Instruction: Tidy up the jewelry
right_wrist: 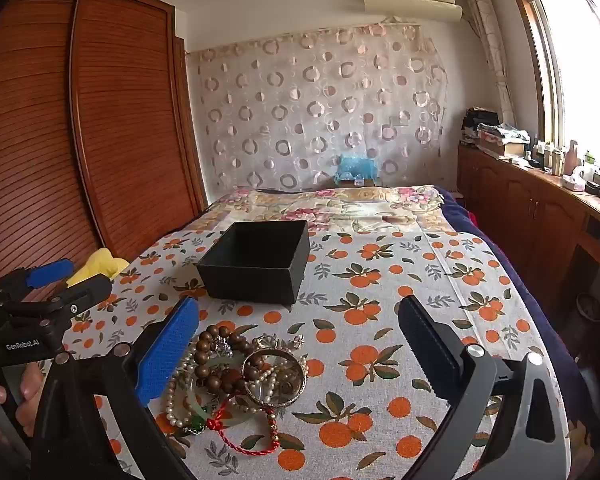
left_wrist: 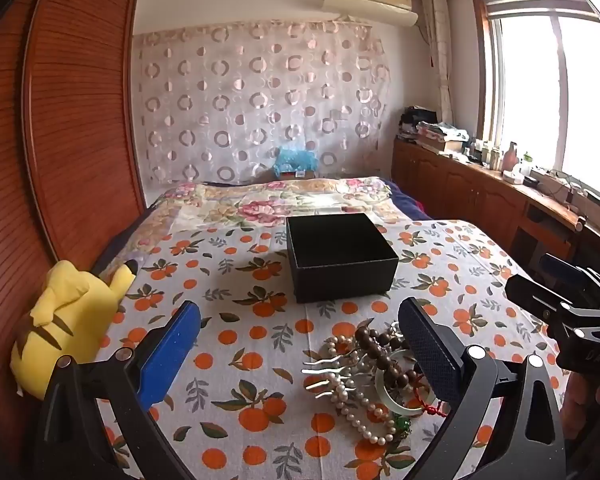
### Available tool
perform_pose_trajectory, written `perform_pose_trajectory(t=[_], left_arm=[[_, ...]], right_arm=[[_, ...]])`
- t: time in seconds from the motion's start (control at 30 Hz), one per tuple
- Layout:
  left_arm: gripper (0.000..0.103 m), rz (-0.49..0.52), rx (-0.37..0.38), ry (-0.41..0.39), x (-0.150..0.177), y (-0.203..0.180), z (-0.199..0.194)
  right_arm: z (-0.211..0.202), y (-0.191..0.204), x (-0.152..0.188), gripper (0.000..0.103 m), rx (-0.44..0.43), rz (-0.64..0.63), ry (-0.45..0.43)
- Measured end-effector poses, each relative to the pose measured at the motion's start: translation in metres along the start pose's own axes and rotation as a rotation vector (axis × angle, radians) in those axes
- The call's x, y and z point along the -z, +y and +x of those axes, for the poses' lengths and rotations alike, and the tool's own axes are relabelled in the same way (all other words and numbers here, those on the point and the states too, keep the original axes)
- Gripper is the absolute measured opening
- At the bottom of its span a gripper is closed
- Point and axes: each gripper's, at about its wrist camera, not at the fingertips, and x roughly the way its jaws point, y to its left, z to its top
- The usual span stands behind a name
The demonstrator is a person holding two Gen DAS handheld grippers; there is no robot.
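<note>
Task looks barely begun, nothing sorted yet as far as the frames show.

Far left: yellow plush toy [left_wrist: 70,322] at the edge of the orange-print cloth [left_wrist: 244,344], not part of the job.

Left tool [left_wrist: 300,344]: both fingers spread wide, nothing between the pads, hovering low over the cloth and tilted down. Its right finger [left_wrist: 428,354] sits just beside, maybe over, the edge of the jewelry pile; contact cannot be told.

Middle: black box [left_wrist: 340,258] is open-topped, set behind the pile and apart from it. From the right wrist view the inside of the box looks dark and empty, though the floor is not fully visible. No lid seen.

Jewelry pile [left_wrist: 376,384] lies tangled on the cloth near the camera: a pearl strand [right_wrist: 176,408], dark wooden bead bracelet [right_wrist: 216,360], gold bangle [right_wrist: 274,376], pale green bangle [left_wrist: 400,396], red cord [right_wrist: 240,436], a silver hair comb [left_wrist: 328,364], some small pieces too blurred to name.

Right tool [right_wrist: 298,346]: also spread wide and empty, with its blue left finger [right_wrist: 168,352] just beside the pile's left edge.

Left to do: roughly everything. Each piece likely needs picking out of the tangle and moving into the box. Strands look snagged together, so lifting 1 may drag others.
</note>
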Motion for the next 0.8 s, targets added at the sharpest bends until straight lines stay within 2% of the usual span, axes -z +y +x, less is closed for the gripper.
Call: perform_pose_trajectory(t=[0.8], left_arm=[[0.096,0.002,0.0,-0.008,-0.0055,0.0005,-0.0001]], right_arm=[[-0.0004,-0.0005,-0.0006,0.1,0.001,-0.002,-0.002]])
